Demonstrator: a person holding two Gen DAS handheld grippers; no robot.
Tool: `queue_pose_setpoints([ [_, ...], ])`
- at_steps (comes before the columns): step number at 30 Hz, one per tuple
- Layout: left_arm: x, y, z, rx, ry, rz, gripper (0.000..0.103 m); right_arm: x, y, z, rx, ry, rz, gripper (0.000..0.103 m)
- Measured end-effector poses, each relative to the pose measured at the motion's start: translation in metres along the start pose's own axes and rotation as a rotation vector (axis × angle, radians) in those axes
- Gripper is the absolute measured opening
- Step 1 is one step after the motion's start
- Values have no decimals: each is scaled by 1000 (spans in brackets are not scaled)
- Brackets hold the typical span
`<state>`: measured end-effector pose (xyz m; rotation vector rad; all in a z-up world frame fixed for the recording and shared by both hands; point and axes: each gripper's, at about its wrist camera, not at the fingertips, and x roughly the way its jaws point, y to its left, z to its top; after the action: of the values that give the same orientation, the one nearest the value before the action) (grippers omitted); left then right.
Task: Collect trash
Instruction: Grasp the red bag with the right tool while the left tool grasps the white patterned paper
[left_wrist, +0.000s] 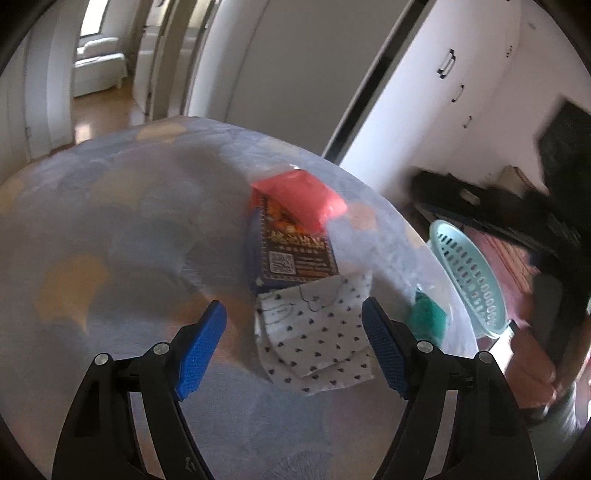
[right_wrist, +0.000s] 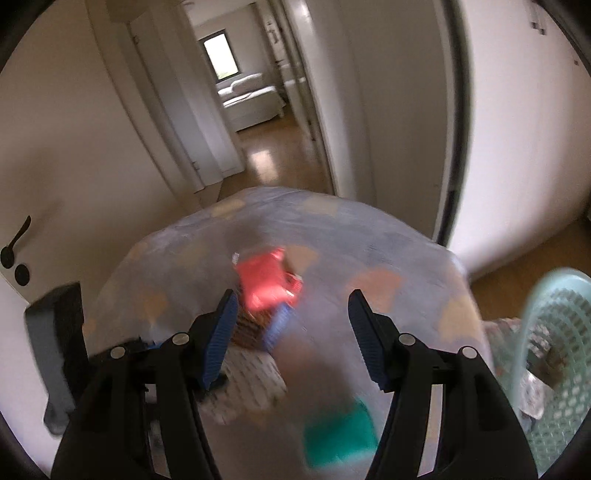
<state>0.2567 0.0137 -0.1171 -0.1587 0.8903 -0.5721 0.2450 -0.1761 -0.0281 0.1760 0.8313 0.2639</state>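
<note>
1. Two views are covered, the left wrist first: the left claw (left_wrist: 293, 323) is held wide over the bed (left_wrist: 110, 221), with nothing gripped.
2. A white spotted wrapper (left_wrist: 317, 332) is seen lying flat on the bed, between the blue fingers (left_wrist: 201, 350) but touched by neither.
3. Just beyond it, a dark printed box (left_wrist: 295, 251) is overlapped by a red packet (left_wrist: 299, 195); a green packet (left_wrist: 428, 317) lies near the bed's right edge.
4. A pale green basket (left_wrist: 469, 280) is seen off the bed, to the right.
5. Right wrist view, heavily blurred: the right claw (right_wrist: 290, 317) is held apart and empty above the bed (right_wrist: 369, 251).
6. The red packet (right_wrist: 266, 284) is seen ahead, the green packet (right_wrist: 340, 435) below, the basket (right_wrist: 554, 332) at right.
</note>
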Motion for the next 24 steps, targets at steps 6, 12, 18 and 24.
queue_pose_setpoints([
  [6, 4, -7, -3, 36, 7, 20, 73, 42, 23, 9, -60, 59, -6, 58],
  [12, 7, -11, -2, 46, 12, 41, 64, 67, 29, 10, -94, 107, -24, 42],
  [18, 8, -11, -3, 15, 29, 14, 36, 58, 26, 3, -88, 102, 0, 33],
  [24, -4, -23, -23, 19, 71, 12, 12, 38, 16, -4, -44, 83, 24, 33],
])
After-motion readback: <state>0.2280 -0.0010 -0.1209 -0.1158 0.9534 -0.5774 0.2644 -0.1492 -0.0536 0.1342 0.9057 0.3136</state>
